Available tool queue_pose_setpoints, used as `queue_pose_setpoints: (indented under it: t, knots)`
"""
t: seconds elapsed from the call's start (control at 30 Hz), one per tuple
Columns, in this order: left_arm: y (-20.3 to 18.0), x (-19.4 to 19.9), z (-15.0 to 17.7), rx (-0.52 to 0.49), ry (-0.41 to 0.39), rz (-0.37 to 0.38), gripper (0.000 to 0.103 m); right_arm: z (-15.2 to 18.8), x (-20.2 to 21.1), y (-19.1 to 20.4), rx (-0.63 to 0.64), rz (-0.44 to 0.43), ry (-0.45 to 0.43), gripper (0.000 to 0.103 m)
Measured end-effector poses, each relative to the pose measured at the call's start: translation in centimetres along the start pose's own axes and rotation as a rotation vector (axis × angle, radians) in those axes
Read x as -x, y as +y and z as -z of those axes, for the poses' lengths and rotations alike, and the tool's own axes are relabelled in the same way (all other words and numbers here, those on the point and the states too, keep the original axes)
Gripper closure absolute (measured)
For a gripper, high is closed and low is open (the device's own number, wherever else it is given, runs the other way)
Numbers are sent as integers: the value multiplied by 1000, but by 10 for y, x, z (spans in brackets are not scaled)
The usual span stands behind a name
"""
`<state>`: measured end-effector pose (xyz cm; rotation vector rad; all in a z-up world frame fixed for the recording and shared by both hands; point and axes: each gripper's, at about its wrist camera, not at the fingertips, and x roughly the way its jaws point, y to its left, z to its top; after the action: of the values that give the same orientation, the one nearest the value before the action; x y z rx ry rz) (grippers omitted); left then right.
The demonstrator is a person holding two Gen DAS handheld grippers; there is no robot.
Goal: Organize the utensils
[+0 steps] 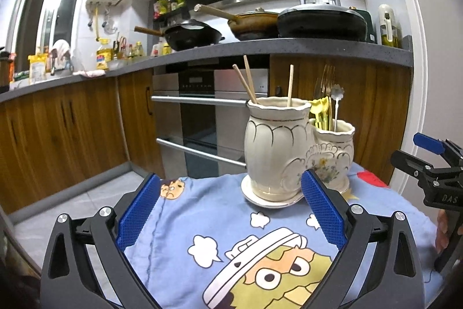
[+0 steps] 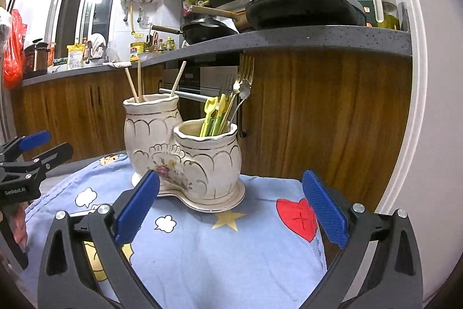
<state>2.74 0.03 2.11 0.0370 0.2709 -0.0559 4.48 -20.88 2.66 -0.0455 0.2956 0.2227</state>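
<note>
Ceramic holder (image 2: 185, 158), two joined pots, sits mid-frame on the desk (image 2: 231, 251): three chopsticks (image 2: 139, 83) in the tall pot, forks (image 2: 246, 71) in the short. Both grippers' fingers (image 1: 139, 210) (image 2: 324, 207) gape wide, empty.

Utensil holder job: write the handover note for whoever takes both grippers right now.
Left gripper: open, empty, low over the cartoon cloth.
Right gripper: open, empty, facing the holder.
Ceramic utensil holder: upright on its saucer. Tall pot holds three chopsticks; short pot holds forks, a spoon and yellow-green plastic utensils.
Done: no utensils seen loose on the cloth.
Left: probably nothing, or only tidying inside the pots.
</note>
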Motion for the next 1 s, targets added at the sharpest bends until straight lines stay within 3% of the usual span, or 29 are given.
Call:
queue_pose_setpoints:
  t: [1.0]
  knots:
    - [2, -3, 0, 8, 17, 9, 5, -1, 1, 0, 2, 1, -3, 6]
